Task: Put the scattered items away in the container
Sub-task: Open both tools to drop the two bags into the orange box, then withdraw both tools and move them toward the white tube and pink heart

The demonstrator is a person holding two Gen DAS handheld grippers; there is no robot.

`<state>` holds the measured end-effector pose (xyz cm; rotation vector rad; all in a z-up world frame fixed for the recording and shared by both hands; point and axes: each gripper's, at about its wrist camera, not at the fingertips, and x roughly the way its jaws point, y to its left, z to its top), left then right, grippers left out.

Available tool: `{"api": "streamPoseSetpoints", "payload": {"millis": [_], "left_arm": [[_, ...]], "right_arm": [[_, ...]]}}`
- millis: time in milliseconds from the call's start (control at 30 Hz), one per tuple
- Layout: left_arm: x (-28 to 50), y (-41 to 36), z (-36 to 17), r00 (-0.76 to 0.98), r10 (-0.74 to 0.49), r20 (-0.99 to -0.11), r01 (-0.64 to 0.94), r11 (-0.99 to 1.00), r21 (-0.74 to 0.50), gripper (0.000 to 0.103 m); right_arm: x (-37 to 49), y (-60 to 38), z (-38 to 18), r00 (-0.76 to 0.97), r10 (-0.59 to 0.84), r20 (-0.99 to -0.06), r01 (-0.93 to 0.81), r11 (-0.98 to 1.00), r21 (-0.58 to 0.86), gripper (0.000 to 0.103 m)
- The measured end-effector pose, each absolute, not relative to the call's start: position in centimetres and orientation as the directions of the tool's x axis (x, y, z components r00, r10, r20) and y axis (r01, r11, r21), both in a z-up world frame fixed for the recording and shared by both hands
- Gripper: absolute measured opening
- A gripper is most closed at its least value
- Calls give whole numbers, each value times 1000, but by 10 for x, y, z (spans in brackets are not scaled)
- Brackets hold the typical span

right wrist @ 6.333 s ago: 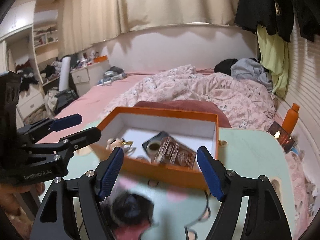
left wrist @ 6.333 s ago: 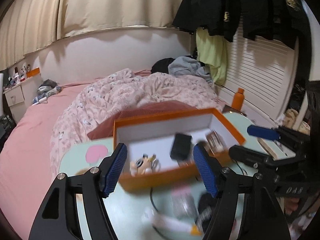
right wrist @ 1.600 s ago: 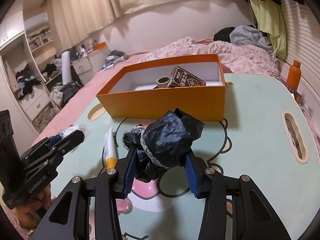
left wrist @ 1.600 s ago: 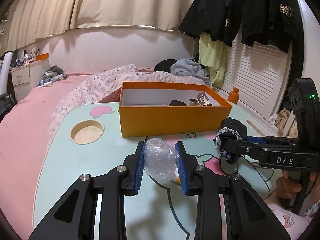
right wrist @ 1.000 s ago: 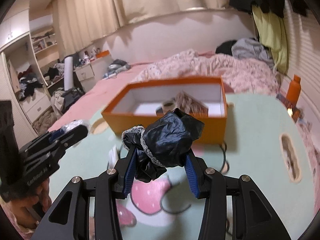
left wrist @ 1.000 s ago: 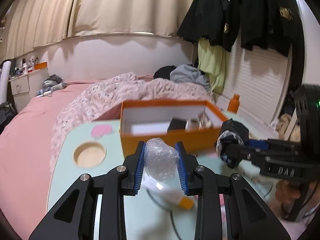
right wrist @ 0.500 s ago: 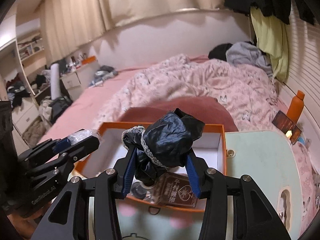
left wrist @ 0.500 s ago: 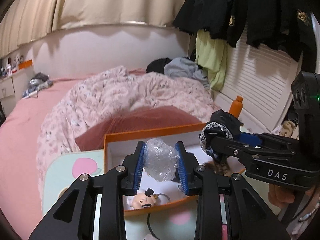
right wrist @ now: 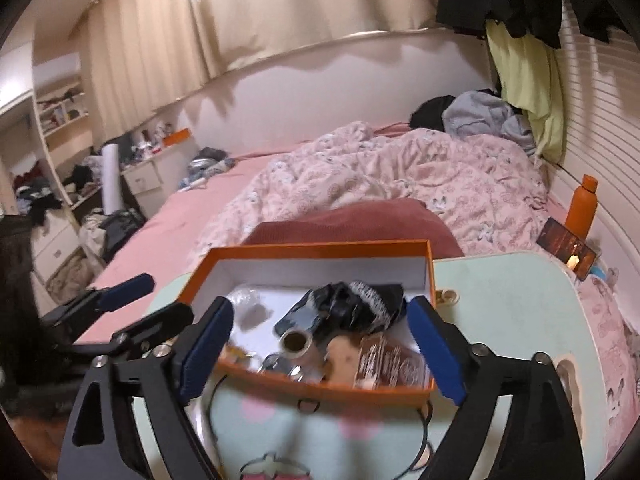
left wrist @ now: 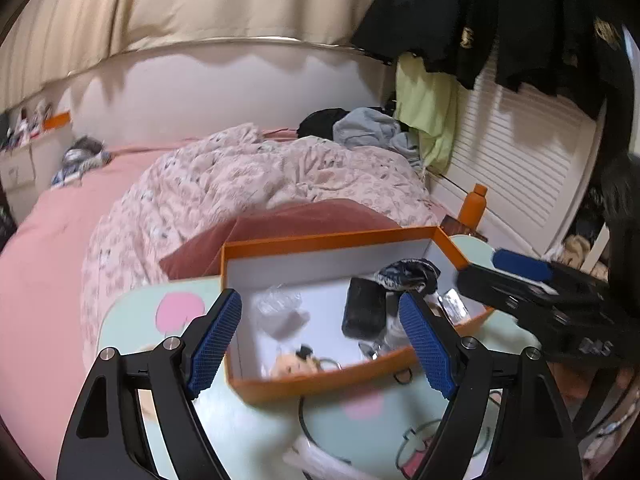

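- The left tool (left wrist: 320, 338) hangs over the near edge of the orange box (left wrist: 340, 380), its jaws spreading apart with nothing pressed between the blue pads.
- The right tool (right wrist: 320, 346) hangs likewise over the box (right wrist: 320, 390), jaws widening and gripping nothing.
- The clear plastic wad (left wrist: 278, 304) lies inside the box near its left wall; its edges melt into the white floor and are hard to trace.
- The black lace-trimmed cloth (right wrist: 352, 308) lies inside the box toward the back right, partly over a black pouch (left wrist: 364, 312).
- A tape roll (right wrist: 295, 342), a brown printed packet (right wrist: 390, 366) and a small doll keychain (left wrist: 296, 362) also lie in the box, blurred; the packet is partly hidden by the right tool's finger.
- On the mint worktop (right wrist: 508, 320), a whitish tube (left wrist: 316, 460) is smeared and cut off at the picture's lower edge.
- Behind lies a bed with a pink quilt (right wrist: 380, 176).
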<state>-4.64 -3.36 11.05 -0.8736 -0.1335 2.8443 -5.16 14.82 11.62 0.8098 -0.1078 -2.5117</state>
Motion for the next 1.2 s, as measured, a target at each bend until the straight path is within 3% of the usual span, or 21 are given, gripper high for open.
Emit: {"api": "streamPoseSetpoints", "payload": {"millis": [233, 467, 700, 767, 867, 933, 1200], "left_arm": [[10, -39, 85, -780, 141, -610, -83, -989, -122, 81], [41, -49, 37, -721, 64, -690, 39, -990, -133, 81], [35, -47, 12, -662, 15, -749, 82, -992, -93, 81], [35, -43, 9, -664, 14, -747, 68, -995, -79, 88], [30, -32, 4, -644, -5, -765, 37, -999, -25, 103], [30, -32, 4, -643, 1, -766, 30, -999, -27, 103], [31, -36, 4, -645, 5, -764, 30, -999, -32, 103]], "right_arm": [[2, 161, 95, -675, -460, -577, 491, -864, 114, 94], [7, 172, 40, -545, -417, -727, 425, -885, 189, 95], [-5, 174, 24, -538, -324, -778, 340, -928, 152, 97], [-4, 169, 22, -540, -299, -787, 346, -931, 116, 103], [-3, 157, 16, -546, -223, -808, 354, -935, 19, 103], [-3, 150, 12, -550, -183, -815, 363, -931, -36, 103], [-4, 161, 10, -555, -223, -801, 377, -926, -3, 103]]}}
